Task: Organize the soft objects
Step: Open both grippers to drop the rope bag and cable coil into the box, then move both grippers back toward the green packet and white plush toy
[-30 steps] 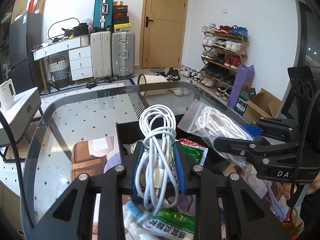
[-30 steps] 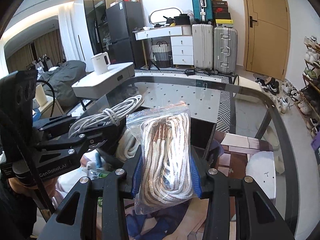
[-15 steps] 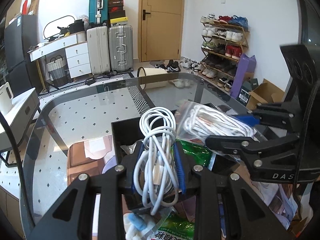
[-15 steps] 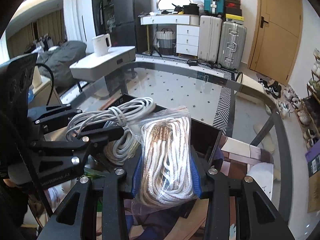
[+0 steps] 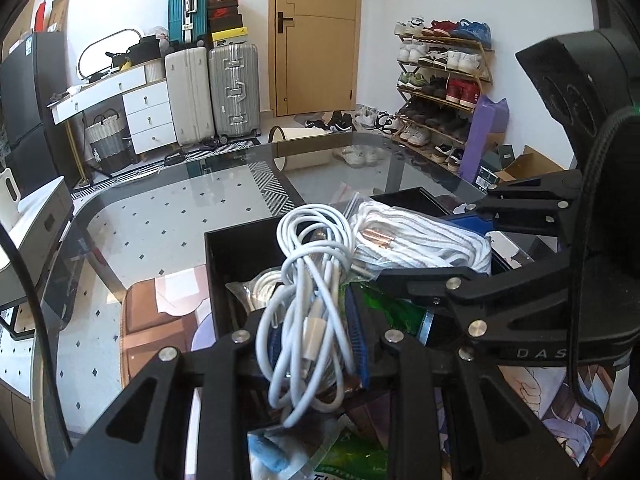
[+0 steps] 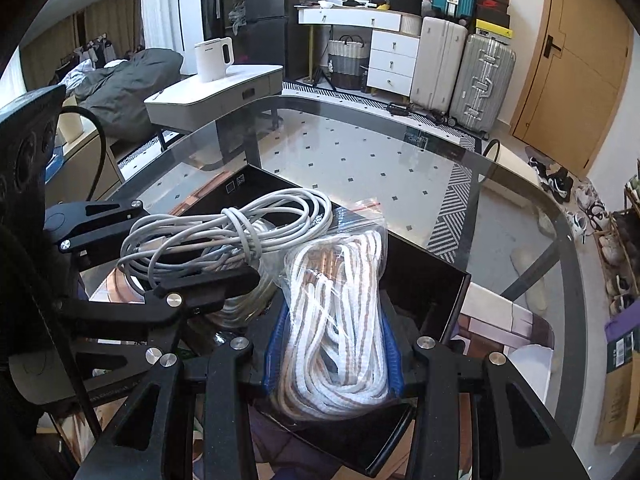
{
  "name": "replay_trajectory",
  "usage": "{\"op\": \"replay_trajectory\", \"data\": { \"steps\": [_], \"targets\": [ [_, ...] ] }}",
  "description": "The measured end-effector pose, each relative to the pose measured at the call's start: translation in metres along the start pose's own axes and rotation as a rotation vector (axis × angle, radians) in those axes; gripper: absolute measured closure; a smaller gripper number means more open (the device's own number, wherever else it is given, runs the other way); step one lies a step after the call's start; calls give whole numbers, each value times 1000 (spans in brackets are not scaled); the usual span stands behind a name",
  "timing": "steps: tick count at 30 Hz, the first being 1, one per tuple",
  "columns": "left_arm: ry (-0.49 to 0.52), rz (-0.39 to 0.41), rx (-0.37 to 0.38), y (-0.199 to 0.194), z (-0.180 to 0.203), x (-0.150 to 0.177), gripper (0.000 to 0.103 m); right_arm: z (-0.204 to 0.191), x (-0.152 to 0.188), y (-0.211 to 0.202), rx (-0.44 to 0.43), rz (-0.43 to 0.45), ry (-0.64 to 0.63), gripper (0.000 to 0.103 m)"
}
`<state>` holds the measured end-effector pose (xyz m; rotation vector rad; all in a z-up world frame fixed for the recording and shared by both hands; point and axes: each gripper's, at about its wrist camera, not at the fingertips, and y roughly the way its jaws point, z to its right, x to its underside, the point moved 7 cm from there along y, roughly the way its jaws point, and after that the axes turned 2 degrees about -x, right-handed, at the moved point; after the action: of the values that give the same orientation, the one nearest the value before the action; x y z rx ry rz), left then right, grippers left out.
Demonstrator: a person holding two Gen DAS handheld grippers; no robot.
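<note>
My left gripper (image 5: 316, 336) is shut on a coiled white cable (image 5: 308, 288), held over a black open box (image 5: 240, 252) on the glass table. My right gripper (image 6: 332, 344) is shut on a clear bag of white-and-tan rope (image 6: 340, 312), held over the same box (image 6: 424, 280). The two bundles sit side by side, close together. The cable shows in the right wrist view (image 6: 224, 236), and the rope bag in the left wrist view (image 5: 420, 240). More bagged cable (image 5: 264, 284) and a green packet (image 5: 384, 304) lie in the box.
The glass table (image 5: 168, 216) extends ahead of the box. A printed mat (image 5: 160, 320) lies under the box. Green and white packets (image 5: 344, 460) lie near the front. Suitcases, a shoe rack and a white side table stand beyond.
Both grippers have moved forward and down over the black box, bringing the cable and the rope bag closer together and lower into it.
</note>
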<state>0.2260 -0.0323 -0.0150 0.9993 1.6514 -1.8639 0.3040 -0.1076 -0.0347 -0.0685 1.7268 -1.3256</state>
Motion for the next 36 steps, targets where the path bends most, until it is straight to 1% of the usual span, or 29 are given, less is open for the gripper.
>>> {"op": "replay_trajectory", "data": {
  "steps": [2, 3, 4, 5, 6, 7, 8, 9, 10, 11, 12, 14, 16, 18, 24, 30, 36],
  "targets": [
    [2, -3, -5, -1, -1, 0, 75, -1, 0, -4, 8, 20, -16, 58],
    [5, -4, -11, -2, -1, 0, 70, -3, 0, -7, 14, 26, -19, 55],
    [7, -1, -25, -4, -3, -1, 66, -3, 1, -11, 20, 34, -21, 54],
    [3, 5, -41, -7, -6, -1, 55, -2, 2, -16, 25, 51, -22, 53],
    [-2, 12, -46, -10, -7, -2, 49, -2, 4, -20, 28, 61, -20, 45],
    [-5, 20, -39, -13, -7, -3, 47, 0, 6, -27, 35, 78, -9, 33],
    [-9, 28, -35, -18, -7, -3, 42, 1, 8, -33, 38, 92, 2, 29],
    [-8, 36, -33, -22, -7, -2, 33, 2, 9, -36, 37, 103, 9, 24],
    [-8, 41, -47, -25, -8, -2, 27, 2, 13, -43, 38, 118, 18, 21],
    [-8, 49, -72, -29, -10, -1, 16, 3, 15, -46, 48, 123, 25, 19],
    [-11, 65, -85, -34, -13, 0, 10, 3, 16, -49, 55, 127, 30, 17],
    [-36, 75, -68, -42, -16, 2, 7, 2, 22, -58, 53, 147, 48, 14],
    [-69, 84, -63, -49, -21, 7, 1, 0, 28, -65, 46, 166, 75, 6],
    [-84, 92, -83, -56, -26, 12, 0, -4, 33, -71, 37, 185, 94, 2],
    [-123, 100, -110, -74, -36, 31, 0, -18, 49, -84, 5, 222, 160, 1],
    [-153, 96, -126, -85, -44, 52, 0, -27, 61, -87, -30, 222, 211, 1],
    [-181, 91, -137, -91, -45, 67, 0, -30, 70, -87, -39, 216, 239, 1]
  ]
}}
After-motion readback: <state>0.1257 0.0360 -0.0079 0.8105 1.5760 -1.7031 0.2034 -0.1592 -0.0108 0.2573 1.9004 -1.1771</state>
